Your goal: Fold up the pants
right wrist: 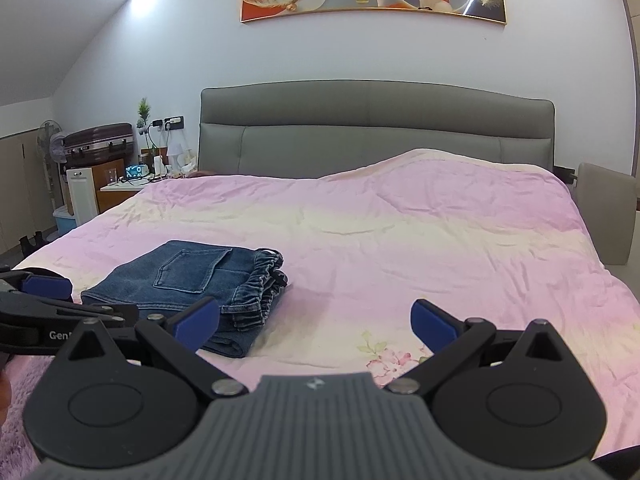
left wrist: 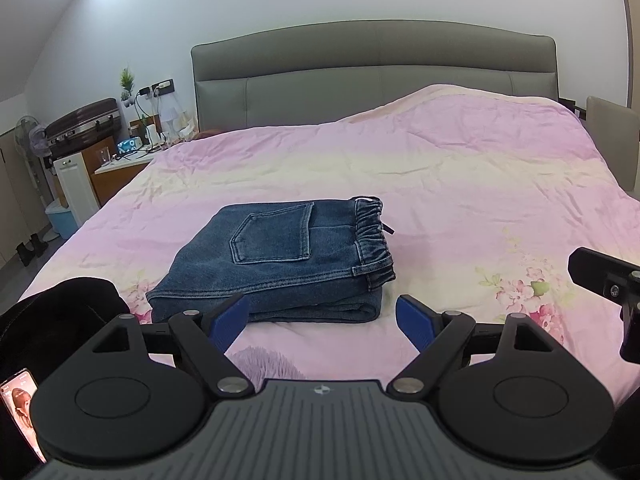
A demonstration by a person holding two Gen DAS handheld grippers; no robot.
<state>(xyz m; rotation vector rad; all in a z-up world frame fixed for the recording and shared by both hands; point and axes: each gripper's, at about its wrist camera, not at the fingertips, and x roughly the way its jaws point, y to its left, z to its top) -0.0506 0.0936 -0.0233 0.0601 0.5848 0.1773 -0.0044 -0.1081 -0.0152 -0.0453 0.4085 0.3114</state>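
Blue denim pants (left wrist: 276, 264) lie folded into a compact stack on the pink bed cover (left wrist: 460, 184), back pocket up and elastic waistband to the right. My left gripper (left wrist: 322, 314) is open, held just in front of the stack's near edge with nothing between its blue pads. In the right wrist view the same pants (right wrist: 188, 280) sit to the left. My right gripper (right wrist: 316, 318) is open over bare cover, its left pad (right wrist: 198, 322) overlapping the stack's near corner in the view. The left gripper's body (right wrist: 44, 316) shows at the left edge.
A grey padded headboard (left wrist: 372, 72) stands at the far end of the bed. A cluttered nightstand (left wrist: 124, 160), a suitcase (left wrist: 84, 124) and a fan stand to the left. A dark garment (left wrist: 60, 312) and a phone (left wrist: 20, 408) lie at the near left. A chair (right wrist: 606, 216) stands on the right.
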